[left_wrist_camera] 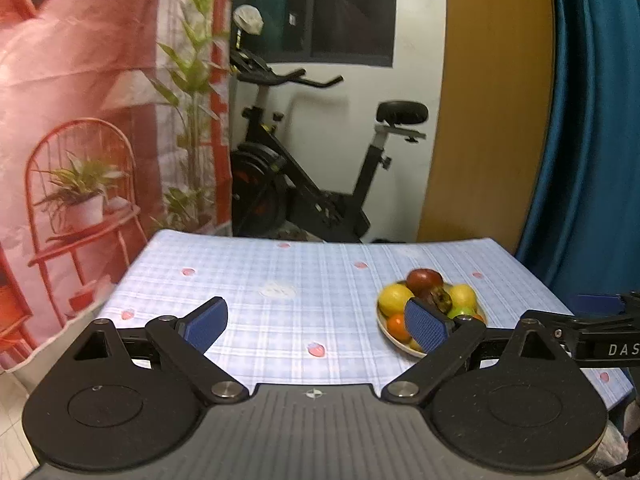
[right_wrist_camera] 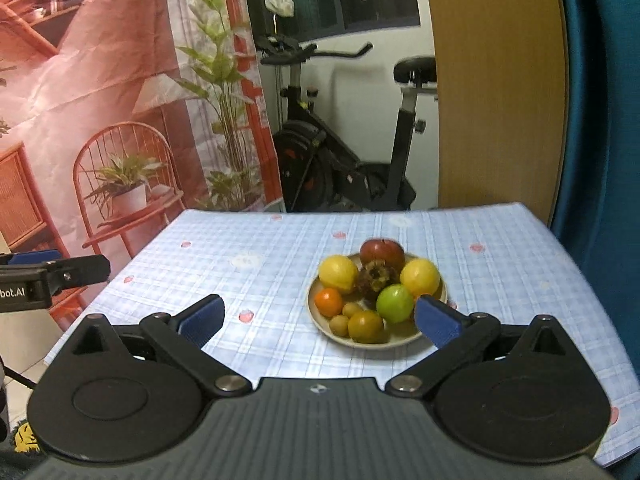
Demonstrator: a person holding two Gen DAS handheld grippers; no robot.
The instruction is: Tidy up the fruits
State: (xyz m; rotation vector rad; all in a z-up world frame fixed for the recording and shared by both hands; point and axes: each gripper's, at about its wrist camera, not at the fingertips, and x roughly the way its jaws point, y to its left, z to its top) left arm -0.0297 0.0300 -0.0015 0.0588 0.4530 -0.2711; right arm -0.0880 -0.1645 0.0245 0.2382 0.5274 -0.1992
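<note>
two wrist views over a table covered by a pale blue checked cloth with small pink strawberry prints (right_wrist_camera: 280,264). near the table's right half stands a shallow beige round plate (right_wrist_camera: 320,322) heaped with fruit: a dark red apple (right_wrist_camera: 382,254) at the far side, a yellow lemon (right_wrist_camera: 338,274) to the left, a second yellow lemon (right_wrist_camera: 420,278) to the right, a brown dried spiky fruit (right_wrist_camera: 376,278) between them, a green round fruit (right_wrist_camera: 394,303) in front of it, a small orange mandarin (right_wrist_camera: 329,302) at the left rim, a brownish-orange round fruit (right_wrist_camera: 365,327) at the near rim, and two small olive-brown fruits (right_wrist_camera: 345,318) just beside it. all fruit lies on the plate; none lies on the cloth.

the right gripper (right_wrist_camera: 318,320), black with blue ribbed pads, hovers above the near table edge; its fingers stand wide apart with nothing between them, the right pad overlapping the plate's right rim in view without visible contact. the left gripper (left_wrist_camera: 316,324) hovers likewise, fingers wide apart and empty; in its view the plate (left_wrist_camera: 390,336) sits to the right, partly hidden behind its right pad. each gripper's tip shows at the edge of the other's view.

behind the table: a black exercise bike (left_wrist_camera: 320,176), a printed red backdrop with chair and plants (left_wrist_camera: 80,140), a tan wooden panel (right_wrist_camera: 496,88) and a teal curtain (left_wrist_camera: 592,120).
</note>
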